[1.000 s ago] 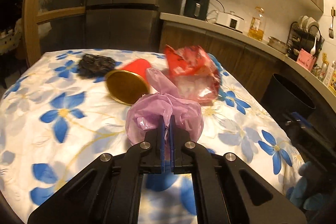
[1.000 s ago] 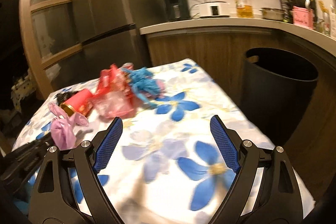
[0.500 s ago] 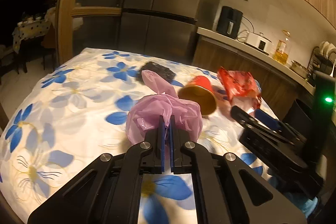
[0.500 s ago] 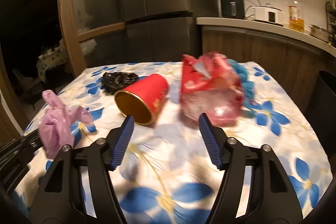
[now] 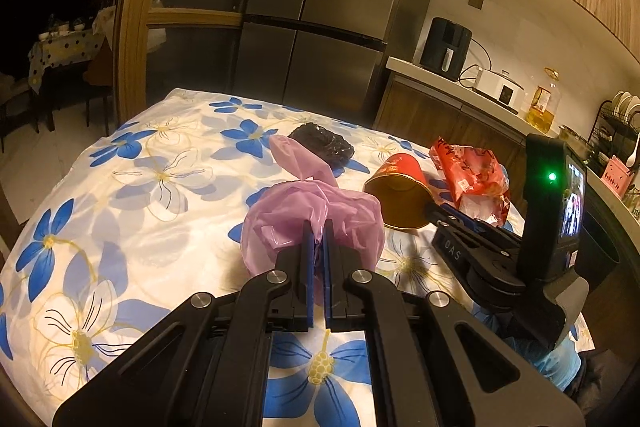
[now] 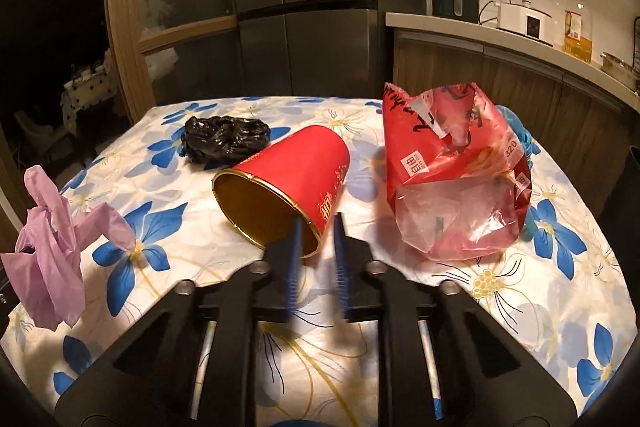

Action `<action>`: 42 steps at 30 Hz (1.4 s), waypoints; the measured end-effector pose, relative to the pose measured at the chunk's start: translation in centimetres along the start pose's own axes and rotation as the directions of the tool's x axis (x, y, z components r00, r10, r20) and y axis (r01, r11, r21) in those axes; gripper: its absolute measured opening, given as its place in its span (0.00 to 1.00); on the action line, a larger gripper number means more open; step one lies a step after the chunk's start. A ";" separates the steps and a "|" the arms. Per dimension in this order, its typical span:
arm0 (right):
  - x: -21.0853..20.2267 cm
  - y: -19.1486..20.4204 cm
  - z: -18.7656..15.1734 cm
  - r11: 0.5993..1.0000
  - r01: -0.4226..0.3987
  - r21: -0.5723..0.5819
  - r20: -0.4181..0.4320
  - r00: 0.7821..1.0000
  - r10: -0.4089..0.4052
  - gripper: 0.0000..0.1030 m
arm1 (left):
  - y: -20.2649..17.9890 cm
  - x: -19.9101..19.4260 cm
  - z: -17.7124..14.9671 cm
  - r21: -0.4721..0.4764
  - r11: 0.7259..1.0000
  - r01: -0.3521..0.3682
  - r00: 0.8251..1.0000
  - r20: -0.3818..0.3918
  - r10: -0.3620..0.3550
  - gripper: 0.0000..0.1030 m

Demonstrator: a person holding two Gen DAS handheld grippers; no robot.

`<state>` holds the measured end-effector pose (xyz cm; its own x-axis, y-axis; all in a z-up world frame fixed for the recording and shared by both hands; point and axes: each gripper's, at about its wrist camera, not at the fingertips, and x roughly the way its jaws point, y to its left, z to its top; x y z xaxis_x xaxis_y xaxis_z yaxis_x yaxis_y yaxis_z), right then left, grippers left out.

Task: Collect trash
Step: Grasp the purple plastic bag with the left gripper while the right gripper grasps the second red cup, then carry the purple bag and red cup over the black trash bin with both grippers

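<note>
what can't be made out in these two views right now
- Right wrist view: the right tool has motion-blurred tips, so whether it pinches the red cup is unclear.
- Right wrist view: the blue item is mostly hidden behind the red snack bag.
- Right wrist view: the black bin is cut off by the right edge.

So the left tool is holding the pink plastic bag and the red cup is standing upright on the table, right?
Not quite. The left tool does hold the pink plastic bag, but the red cup lies on its side, gold mouth toward the camera, as the right wrist view shows.
</note>
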<state>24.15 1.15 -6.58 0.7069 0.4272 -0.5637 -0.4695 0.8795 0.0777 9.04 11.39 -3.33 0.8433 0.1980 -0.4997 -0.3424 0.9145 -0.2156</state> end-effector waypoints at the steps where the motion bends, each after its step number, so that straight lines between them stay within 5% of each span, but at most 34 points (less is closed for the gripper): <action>1: 0.0 -0.1 0.0 1.000 0.000 0.002 0.000 1.000 0.000 0.06 | 0.0 0.0 0.0 -0.001 1.000 0.000 1.000 -0.001 0.000 0.03; 23: -11.6 -4.6 -4.5 0.999 0.018 0.040 0.108 0.994 -0.023 0.03 | -3.7 -1.9 -0.5 0.049 0.998 0.045 0.999 0.019 -0.046 0.03; 42: -19.2 -14.9 -6.4 0.966 0.171 0.192 0.197 0.958 -0.208 0.03 | -15.8 -1.6 -1.6 0.220 0.955 0.201 0.979 -0.004 -0.205 0.03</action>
<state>14.16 -21.51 -2.20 0.8791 0.2673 -0.3946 -0.2315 0.9632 0.1368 12.46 -3.97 -0.51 0.8940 0.0052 -0.4481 -0.0666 0.9904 -0.1214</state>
